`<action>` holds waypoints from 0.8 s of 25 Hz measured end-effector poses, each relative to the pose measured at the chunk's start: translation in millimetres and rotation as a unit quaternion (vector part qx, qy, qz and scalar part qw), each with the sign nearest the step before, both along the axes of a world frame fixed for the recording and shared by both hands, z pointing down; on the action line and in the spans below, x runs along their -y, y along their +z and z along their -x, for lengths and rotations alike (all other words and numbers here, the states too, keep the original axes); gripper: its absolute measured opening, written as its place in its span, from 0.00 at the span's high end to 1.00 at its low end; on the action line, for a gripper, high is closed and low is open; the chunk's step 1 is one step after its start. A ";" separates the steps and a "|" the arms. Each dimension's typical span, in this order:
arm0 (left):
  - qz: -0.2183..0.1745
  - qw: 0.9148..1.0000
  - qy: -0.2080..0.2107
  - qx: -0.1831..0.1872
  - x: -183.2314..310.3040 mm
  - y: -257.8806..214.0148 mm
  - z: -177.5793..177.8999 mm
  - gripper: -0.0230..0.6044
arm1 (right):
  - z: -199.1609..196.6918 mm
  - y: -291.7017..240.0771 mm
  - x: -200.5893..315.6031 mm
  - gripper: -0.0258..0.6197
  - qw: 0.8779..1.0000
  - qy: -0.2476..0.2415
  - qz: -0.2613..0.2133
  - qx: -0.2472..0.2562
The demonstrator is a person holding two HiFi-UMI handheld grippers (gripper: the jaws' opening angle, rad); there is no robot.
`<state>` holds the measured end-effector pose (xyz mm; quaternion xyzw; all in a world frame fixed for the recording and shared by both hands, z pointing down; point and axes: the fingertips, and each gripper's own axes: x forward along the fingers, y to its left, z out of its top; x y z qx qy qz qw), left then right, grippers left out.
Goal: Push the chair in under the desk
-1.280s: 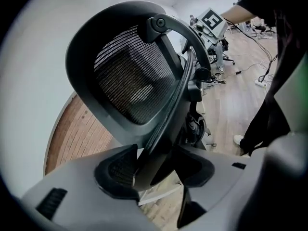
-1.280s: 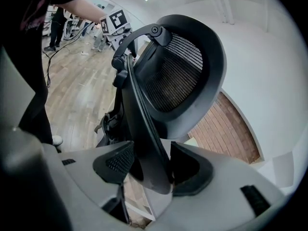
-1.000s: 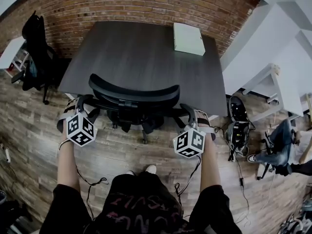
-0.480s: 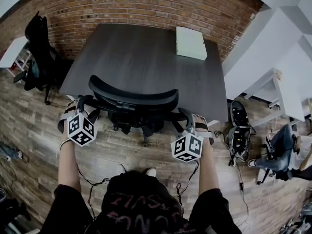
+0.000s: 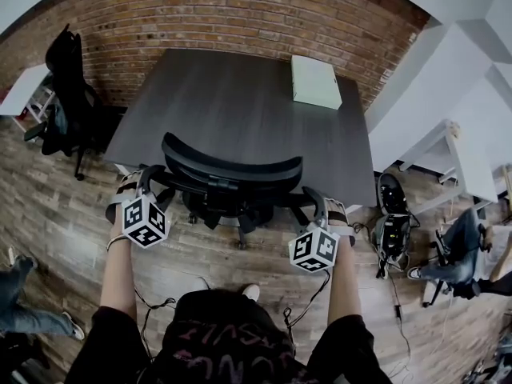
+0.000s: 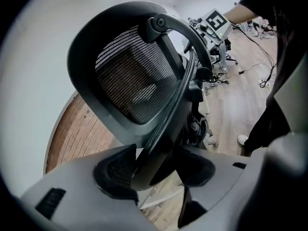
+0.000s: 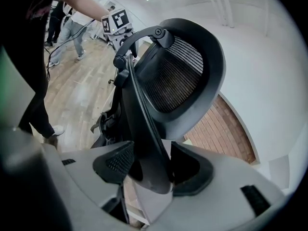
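The back of the chair [image 5: 232, 169] is filling the span between the left tongs [image 5: 148, 181] and right tongs [image 5: 315, 202], each clamping its frame. Ahead, the bench [image 5: 208, 94] is lying open except for a white box [image 5: 315, 82] sitting at its far right corner. Cables [image 5: 152, 301] are trailing over the floor [image 5: 72, 206] behind; a second chair [image 5: 68, 86] is standing well left.

Shows fine black mesh in a smooth matt plastic frame on the chair back [image 6: 130, 81], dark matt wood-grain desk [image 5: 232, 102], rough brick wall [image 5: 240, 14], wood-plank floor [image 5: 56, 206].
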<state>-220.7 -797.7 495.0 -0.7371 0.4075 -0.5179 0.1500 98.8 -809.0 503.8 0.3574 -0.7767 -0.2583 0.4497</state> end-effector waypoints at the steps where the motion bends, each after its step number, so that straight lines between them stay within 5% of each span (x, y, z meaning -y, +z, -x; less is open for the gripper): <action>1: -0.001 1.000 0.002 0.001 -0.7 0.2 0.5 0.58 | -0.1 -0.5 -0.7 0.59 1.000 0.002 -0.003 -0.003; 8: -0.012 0.999 -0.006 -0.050 -5.9 -13.9 3.1 0.58 | -11.0 -14.3 -9.4 0.59 0.999 0.033 -0.021 0.007; 13: -0.048 0.991 -0.027 -0.122 -14.6 -36.9 7.4 0.58 | -25.0 -43.7 -17.9 0.69 0.990 0.084 -0.047 0.104; 20: -0.091 0.969 -0.066 -0.221 -13.2 -65.7 13.5 0.72 | -24.9 -75.4 -18.5 0.88 0.960 0.135 -0.071 0.233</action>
